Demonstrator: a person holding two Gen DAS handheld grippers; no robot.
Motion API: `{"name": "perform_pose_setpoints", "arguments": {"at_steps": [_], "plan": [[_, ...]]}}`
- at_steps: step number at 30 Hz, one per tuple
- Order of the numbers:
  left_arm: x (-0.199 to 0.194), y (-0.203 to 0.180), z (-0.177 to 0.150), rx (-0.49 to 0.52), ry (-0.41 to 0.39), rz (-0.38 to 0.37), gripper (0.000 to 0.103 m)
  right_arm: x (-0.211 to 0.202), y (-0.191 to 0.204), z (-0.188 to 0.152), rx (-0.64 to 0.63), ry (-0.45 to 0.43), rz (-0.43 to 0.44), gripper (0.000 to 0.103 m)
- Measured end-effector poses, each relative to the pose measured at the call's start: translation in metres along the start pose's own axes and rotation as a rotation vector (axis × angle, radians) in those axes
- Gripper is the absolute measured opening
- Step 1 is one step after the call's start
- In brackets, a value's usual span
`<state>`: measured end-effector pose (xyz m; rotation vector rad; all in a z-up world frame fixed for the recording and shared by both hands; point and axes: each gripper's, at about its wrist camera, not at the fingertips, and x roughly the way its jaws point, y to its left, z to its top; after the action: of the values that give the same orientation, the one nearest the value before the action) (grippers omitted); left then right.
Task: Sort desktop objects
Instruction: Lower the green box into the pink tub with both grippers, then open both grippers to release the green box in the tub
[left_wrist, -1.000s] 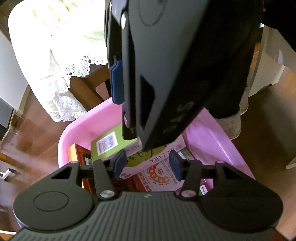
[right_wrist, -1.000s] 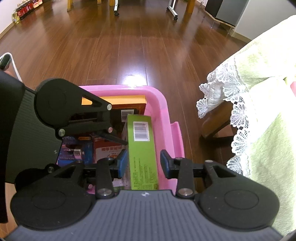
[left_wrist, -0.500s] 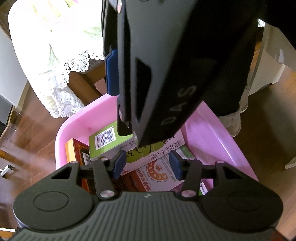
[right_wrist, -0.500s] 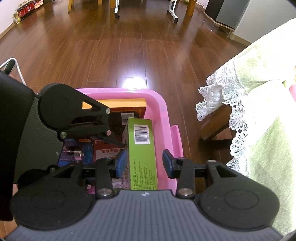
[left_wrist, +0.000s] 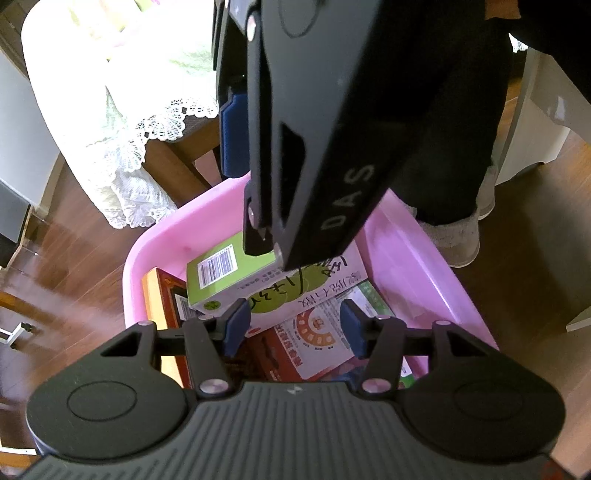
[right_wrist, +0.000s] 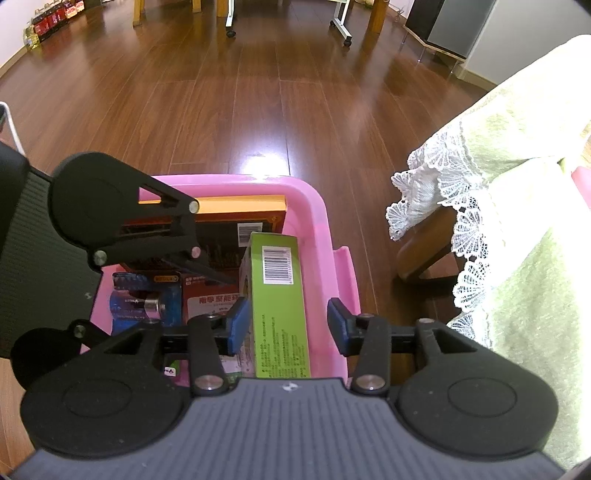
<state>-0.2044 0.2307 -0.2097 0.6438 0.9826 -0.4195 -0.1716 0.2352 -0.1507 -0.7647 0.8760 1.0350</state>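
A pink plastic bin (left_wrist: 177, 229) (right_wrist: 314, 206) sits on the floor and holds several boxes. A green box (left_wrist: 229, 273) (right_wrist: 280, 295) with a barcode lies on top by the bin's wall, across a white box with a green print (left_wrist: 321, 291). My right gripper (right_wrist: 288, 325) hangs open above the green box, its pads apart from it. Its black body fills the upper left wrist view, blue pad (left_wrist: 232, 136) well above the bin. My left gripper (left_wrist: 294, 326) is open over the bin with nothing between its fingers.
A dark red and orange box (right_wrist: 221, 218) and a blue battery pack (right_wrist: 140, 299) also lie in the bin. A table with a lace-edged cloth (left_wrist: 122, 110) (right_wrist: 517, 184) stands beside it. A person's slippered foot (left_wrist: 458, 236) is behind the bin. Wooden floor lies all around.
My right gripper's fingers have spread wider and it has lifted away from the green box, which stays lying in the bin. My left gripper has barely moved.
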Motion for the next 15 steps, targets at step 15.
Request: {"name": "perform_pose_setpoints", "arguments": {"at_steps": [15], "plan": [[-0.004,-0.02,-0.004,-0.018,0.042,0.038,0.061,-0.018,-0.009,-0.009,0.011,-0.066,0.015,0.05]]}}
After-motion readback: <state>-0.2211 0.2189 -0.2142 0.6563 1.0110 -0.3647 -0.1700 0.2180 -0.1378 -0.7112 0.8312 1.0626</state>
